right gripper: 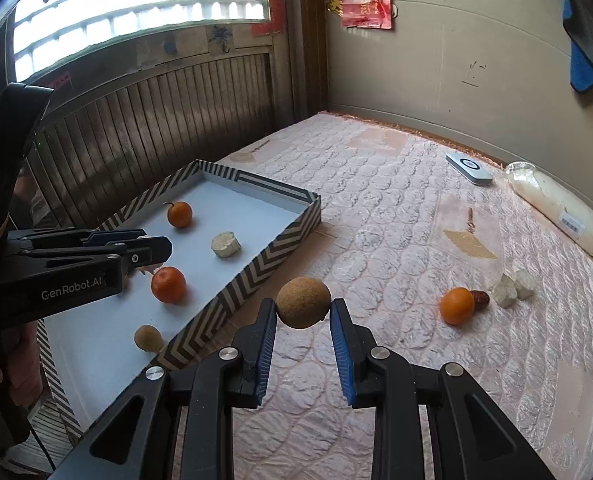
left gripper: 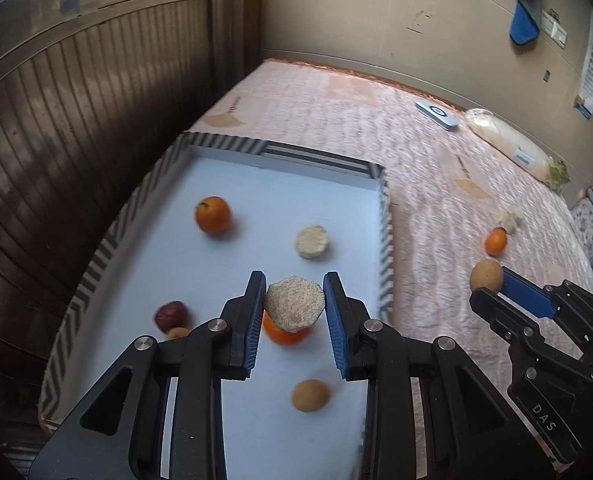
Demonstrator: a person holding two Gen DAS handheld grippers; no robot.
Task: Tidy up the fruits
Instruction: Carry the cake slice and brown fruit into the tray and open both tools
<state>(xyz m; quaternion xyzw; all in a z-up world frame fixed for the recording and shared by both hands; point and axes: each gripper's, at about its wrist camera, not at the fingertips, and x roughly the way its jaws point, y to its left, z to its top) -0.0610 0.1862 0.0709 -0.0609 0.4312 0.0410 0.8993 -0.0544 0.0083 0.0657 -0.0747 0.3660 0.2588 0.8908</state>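
Note:
My left gripper is shut on a pale, flat-cut beige chunk, held above the tray's white floor. An orange lies partly hidden right below the chunk. My right gripper is shut on a round tan fruit, over the pink mattress just beside the tray's chevron wall. In the tray lie two oranges, a pale disc, a tan fruit and a dark red date. On the mattress sit an orange, a date and pale chunks.
The tray stands at the mattress's left edge, against a dark slatted wooden panel. A white flat device and a long plastic-wrapped bag lie along the far wall. A blue cloth hangs on the wall.

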